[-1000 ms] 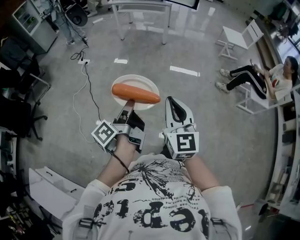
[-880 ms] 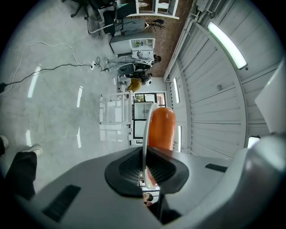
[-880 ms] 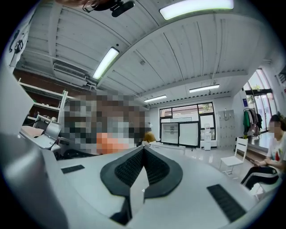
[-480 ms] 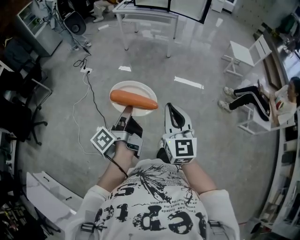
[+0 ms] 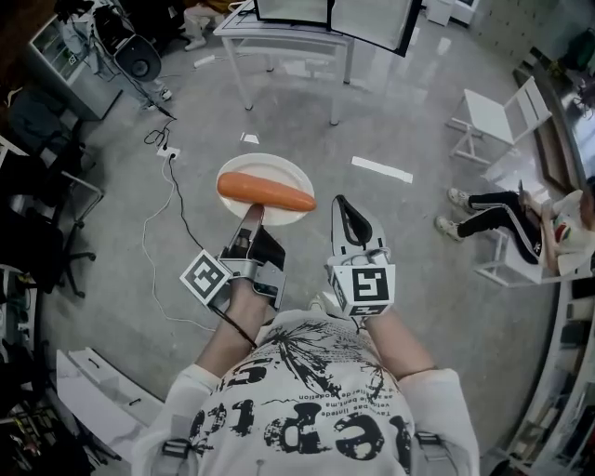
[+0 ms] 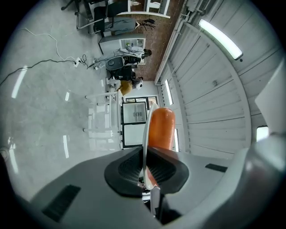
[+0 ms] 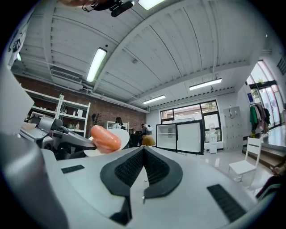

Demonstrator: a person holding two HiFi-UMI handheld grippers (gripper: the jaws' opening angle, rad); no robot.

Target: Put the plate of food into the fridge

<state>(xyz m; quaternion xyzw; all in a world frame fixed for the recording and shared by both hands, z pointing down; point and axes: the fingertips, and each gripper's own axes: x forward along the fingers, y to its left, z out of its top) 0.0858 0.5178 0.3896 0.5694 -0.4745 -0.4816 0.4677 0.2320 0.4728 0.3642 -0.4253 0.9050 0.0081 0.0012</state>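
Note:
A white plate (image 5: 279, 172) carries a long orange sausage (image 5: 266, 191) and hangs over the grey floor. My left gripper (image 5: 251, 216) is shut on the plate's near rim. In the left gripper view the plate (image 6: 145, 129) shows edge-on between the pads of the left gripper (image 6: 144, 167), with the sausage (image 6: 161, 127) beside it. My right gripper (image 5: 342, 200) sits just right of the plate, shut and holding nothing; its pads meet in the right gripper view (image 7: 144, 154). A glass-door fridge (image 7: 181, 136) stands ahead, also in the left gripper view (image 6: 134, 123).
A white table (image 5: 288, 33) stands ahead, in front of the fridge (image 5: 330, 14). A white chair (image 5: 497, 116) and a seated person (image 5: 521, 228) are at the right. A cable (image 5: 167, 200) trails over the floor at the left, near dark office chairs (image 5: 37, 232).
The table and the fridge have drawn closer in the head view as the person walks forward. The plate stays in the left gripper; the right gripper keeps its place beside it.

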